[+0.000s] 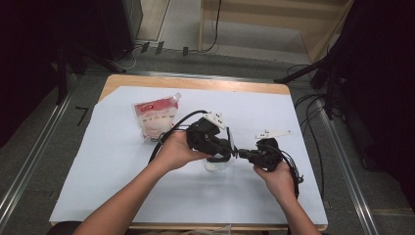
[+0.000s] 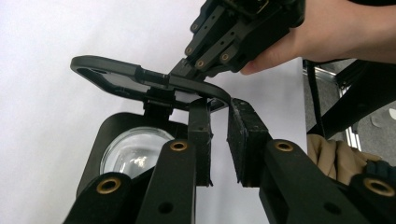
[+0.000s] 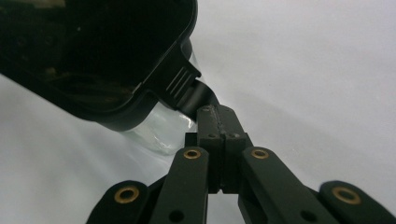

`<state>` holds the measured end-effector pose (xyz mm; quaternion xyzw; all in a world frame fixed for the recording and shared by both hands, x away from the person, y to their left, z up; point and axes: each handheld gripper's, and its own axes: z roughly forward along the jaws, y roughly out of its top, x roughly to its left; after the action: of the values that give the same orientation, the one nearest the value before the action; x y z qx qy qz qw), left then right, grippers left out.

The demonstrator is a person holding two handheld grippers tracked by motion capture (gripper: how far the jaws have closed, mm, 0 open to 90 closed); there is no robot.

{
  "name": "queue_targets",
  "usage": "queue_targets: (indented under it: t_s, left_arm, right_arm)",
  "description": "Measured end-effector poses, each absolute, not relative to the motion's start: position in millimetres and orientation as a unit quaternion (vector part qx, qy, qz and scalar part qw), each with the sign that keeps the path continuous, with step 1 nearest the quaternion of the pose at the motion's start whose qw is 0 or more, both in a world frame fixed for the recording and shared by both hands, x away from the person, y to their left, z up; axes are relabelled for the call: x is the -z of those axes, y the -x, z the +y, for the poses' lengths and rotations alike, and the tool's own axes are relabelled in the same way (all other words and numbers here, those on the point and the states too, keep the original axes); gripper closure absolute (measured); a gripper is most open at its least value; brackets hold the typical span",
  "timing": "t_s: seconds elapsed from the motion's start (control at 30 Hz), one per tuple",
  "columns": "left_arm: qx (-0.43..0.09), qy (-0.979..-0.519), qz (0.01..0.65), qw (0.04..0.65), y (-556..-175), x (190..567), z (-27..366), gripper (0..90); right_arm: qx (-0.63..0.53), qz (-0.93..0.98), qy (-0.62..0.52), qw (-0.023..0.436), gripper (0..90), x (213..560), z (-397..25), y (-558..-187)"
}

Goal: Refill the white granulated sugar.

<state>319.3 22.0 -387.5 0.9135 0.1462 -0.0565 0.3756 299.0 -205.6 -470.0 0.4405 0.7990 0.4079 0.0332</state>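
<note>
Looking down from the high view, both grippers meet at frame centre over a clear container (image 1: 215,164) on the white sheet (image 1: 122,161); the left gripper (image 1: 230,147) sits nearer it. In the left gripper view, its jaws stand slightly apart around the hinged black lid (image 2: 140,79), whose long axis runs left-right. In the right gripper view, the right gripper (image 3: 219,119) is clenched on the lid's tab (image 3: 187,88).

A red-and-white pouch (image 1: 157,119) is lying flat on the white sheet (image 1: 112,161) covering the wooden table (image 1: 195,82), toward its far left. Black cables (image 1: 313,117) are trailing across the grey floor (image 1: 352,161) beside the table's right edge.
</note>
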Motion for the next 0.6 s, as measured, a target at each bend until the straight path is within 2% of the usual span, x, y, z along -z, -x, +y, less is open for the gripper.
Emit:
queue_targets:
  t_s: [0.2, 0.43, 0.6]
  left_arm:
    - [0.063, -0.914, 0.143, 0.375, -322.6, 385.9, 13.7, 79.7]
    - [0.094, -0.903, 0.159, 0.389, -328.6, 393.5, 2.3, 79.2]
    - [0.089, -0.904, 0.155, 0.389, -328.1, 394.7, -1.3, 79.0]
  right_arm:
    - [-0.409, 0.797, -0.444, 0.033, 90.0, 469.8, -204.9, -298.1]
    - [-0.410, 0.795, -0.447, 0.029, 90.0, 470.4, -205.6, -297.6]
    - [-0.410, 0.794, -0.448, 0.029, 90.0, 470.4, -205.5, -297.5]
